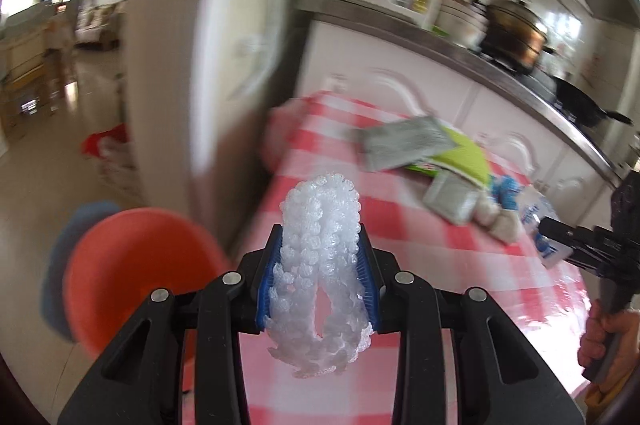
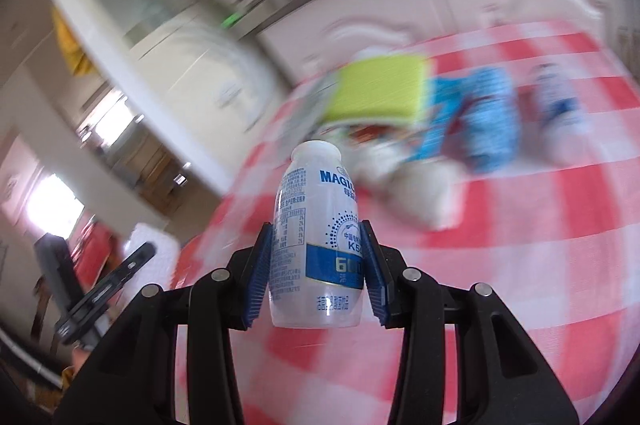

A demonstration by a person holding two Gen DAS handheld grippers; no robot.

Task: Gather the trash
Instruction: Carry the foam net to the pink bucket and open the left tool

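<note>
My left gripper (image 1: 320, 237) is shut on a white foam fruit net (image 1: 320, 265), squeezed between its blue pads above the table's left edge. An orange bin (image 1: 132, 281) stands on the floor just to the left of it. My right gripper (image 2: 316, 245) is shut on a small white yoghurt-drink bottle (image 2: 316, 241) with a blue label, held upright over the red-and-white checked tablecloth (image 2: 520, 265). In the left wrist view the right gripper (image 1: 560, 233) shows at the right edge with the bottle (image 1: 540, 225), a hand (image 1: 604, 337) on its handle.
On the cloth lie grey foil packets (image 1: 404, 141), a green packet (image 1: 464, 153), a blue wrapper (image 2: 480, 121), crumpled white tissue (image 2: 424, 193) and another small bottle (image 2: 556, 97). A white fridge (image 1: 240, 37) stands left of the table. The counter (image 1: 440, 37) behind holds pots and bottles.
</note>
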